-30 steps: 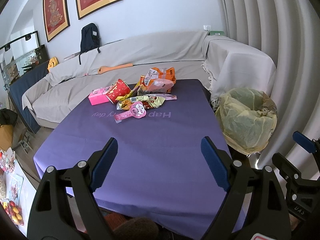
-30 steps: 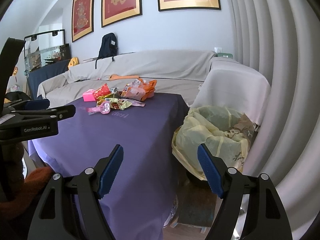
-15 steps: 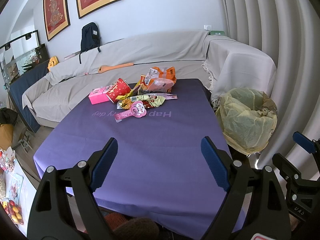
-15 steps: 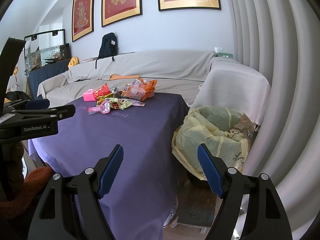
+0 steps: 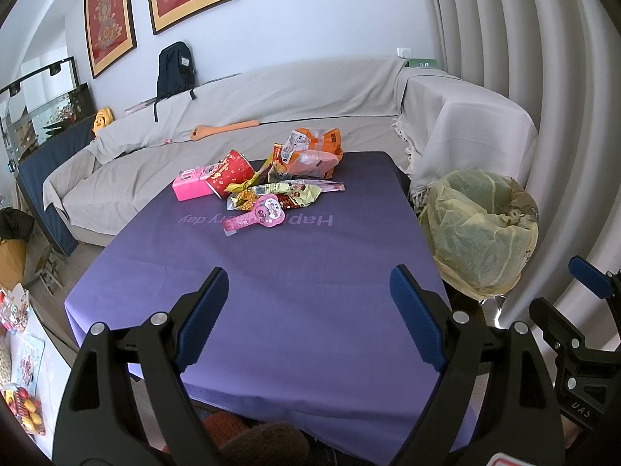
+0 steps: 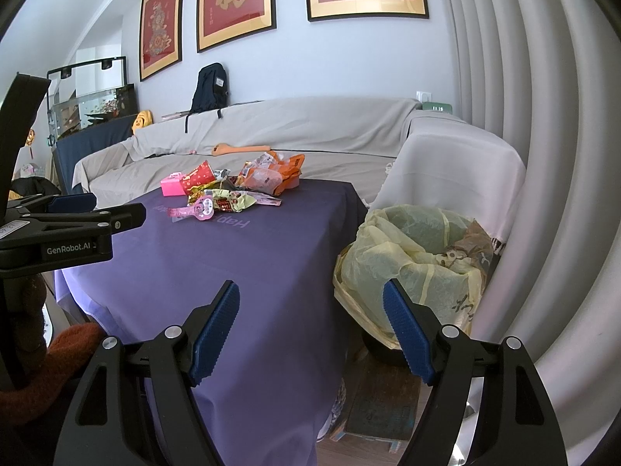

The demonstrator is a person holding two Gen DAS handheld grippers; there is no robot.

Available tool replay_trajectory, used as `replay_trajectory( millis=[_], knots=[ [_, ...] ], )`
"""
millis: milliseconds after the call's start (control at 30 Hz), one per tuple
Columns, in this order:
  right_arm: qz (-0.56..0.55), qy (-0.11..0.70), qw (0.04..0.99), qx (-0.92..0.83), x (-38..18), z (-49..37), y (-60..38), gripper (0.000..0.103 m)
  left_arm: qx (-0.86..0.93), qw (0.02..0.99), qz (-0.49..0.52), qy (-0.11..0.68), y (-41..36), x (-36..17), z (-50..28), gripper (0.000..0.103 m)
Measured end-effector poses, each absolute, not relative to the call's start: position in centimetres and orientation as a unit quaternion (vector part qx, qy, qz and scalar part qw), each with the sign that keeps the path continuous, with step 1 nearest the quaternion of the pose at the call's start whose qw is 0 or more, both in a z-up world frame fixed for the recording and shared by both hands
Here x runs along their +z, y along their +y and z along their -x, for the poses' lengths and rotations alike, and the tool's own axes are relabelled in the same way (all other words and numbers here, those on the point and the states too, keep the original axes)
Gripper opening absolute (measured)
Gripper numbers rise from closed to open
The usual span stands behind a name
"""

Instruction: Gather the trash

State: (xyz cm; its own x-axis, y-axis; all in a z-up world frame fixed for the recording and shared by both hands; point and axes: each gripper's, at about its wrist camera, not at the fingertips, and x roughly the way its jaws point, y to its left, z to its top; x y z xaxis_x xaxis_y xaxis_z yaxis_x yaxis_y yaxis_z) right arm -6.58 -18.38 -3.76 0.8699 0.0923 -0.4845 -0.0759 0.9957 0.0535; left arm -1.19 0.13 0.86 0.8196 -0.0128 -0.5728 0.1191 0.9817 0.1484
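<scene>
Evidently nothing was collected yet: the left gripper [image 5: 306, 320] and right gripper [image 6: 310, 330] hung wide and empty, the wrappers [image 5: 271, 190] lay heaped on the table's [image 5: 310, 291] far side, the lined bin [image 6: 411, 260] beside it.

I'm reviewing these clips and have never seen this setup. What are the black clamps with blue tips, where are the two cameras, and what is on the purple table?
There is no robot here: a person holds a hand-held clamp in each hand, each with its own fisheye camera looking forward along its two fingers. One view looks past the open left gripper, the other past the open right gripper. Neither holds anything. At the far end of the purple-clothed table lies a heap of trash: a pink box, a red paper cup on its side, an orange snack bag and a pink heart-shaped wrapper. The yellow-lined bin stands on the floor beside the table's right edge.
</scene>
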Motion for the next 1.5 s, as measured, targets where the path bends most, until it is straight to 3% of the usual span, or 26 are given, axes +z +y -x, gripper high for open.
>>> replay_trajectory(
  millis=[833,1067,1500],
  knots=[
    [-0.016,0.251,0.966,0.051,-3.9,5.9,-18.7,0.073,-0.039,0.945,-0.080,0.315,0.5,0.6,-0.3,0.081],
    [0.008,0.266,0.961,0.074,-3.2,1.7,-18.3,0.073,-0.055,0.933,-0.028,0.355,4.0,-0.8,-6.0,0.081],
    [0.043,0.335,0.935,0.108,-4.1,-13.8,-12.5,0.073,-0.064,0.918,0.051,0.389,14.2,-3.1,-20.5,0.084]
  ],
)
